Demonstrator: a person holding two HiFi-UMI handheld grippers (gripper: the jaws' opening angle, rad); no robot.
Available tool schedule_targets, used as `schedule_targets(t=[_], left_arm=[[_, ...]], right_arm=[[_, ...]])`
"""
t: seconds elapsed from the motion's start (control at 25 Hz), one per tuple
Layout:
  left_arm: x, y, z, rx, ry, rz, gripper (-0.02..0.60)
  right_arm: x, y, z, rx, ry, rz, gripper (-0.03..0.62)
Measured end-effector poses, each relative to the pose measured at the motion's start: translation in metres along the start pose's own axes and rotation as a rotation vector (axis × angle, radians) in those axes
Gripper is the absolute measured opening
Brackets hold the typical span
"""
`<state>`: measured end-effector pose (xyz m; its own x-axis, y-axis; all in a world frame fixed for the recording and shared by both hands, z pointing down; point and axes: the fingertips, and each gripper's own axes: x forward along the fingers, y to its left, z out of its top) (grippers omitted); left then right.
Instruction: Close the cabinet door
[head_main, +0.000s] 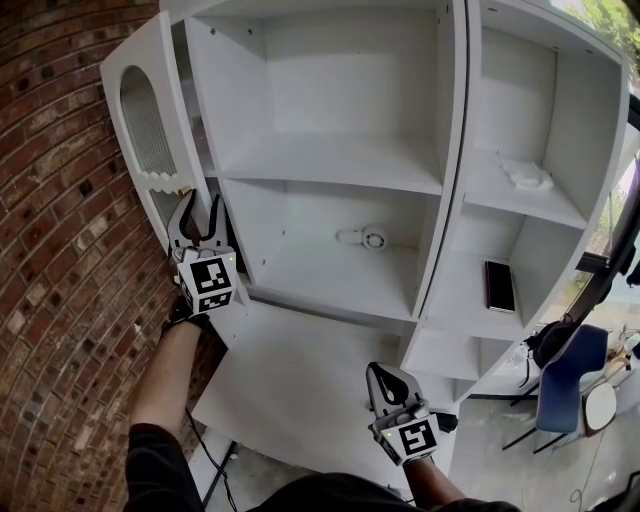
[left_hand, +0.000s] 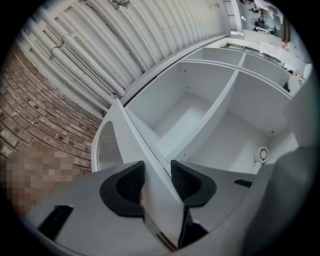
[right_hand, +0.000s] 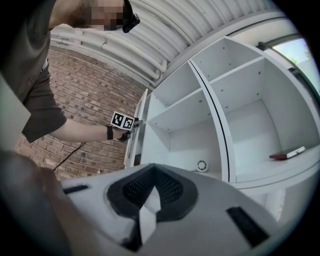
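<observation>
The left gripper (head_main: 197, 210) clamps the edge of the upright cabinet door (head_main: 140, 90), left of the cabinet (head_main: 330, 165) opening; the right gripper (head_main: 388, 380), closed and empty, is farther off.

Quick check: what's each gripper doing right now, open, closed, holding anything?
Left gripper: closed on the edge of the cabinet door.
Right gripper: shut, nothing between its jaws.

The head view looks steeply down at the cabinet (head_main: 340, 70), and the 2 gripper views look up into it from nearby.
</observation>
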<state>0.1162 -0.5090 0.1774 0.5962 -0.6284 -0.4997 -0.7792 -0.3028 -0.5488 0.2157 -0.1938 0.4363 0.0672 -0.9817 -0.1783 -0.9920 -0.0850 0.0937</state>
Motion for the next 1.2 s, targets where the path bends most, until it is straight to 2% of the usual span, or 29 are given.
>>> schedule_targets(t=[0.56, 1.2], left_arm=[[0.017, -0.013, -0.003, 0.026, 0.007, -0.009, 0.150], [0.027, -0.020, -0.005, 0.014, 0.007, -0.042, 0.150]], right_arm=[[-0.002, -0.014, -0.005, 0.007, 0.006, -0.022, -0.002], [-0.002, -0.018, -0.009, 0.010, 0.013, -0.036, -0.002]])
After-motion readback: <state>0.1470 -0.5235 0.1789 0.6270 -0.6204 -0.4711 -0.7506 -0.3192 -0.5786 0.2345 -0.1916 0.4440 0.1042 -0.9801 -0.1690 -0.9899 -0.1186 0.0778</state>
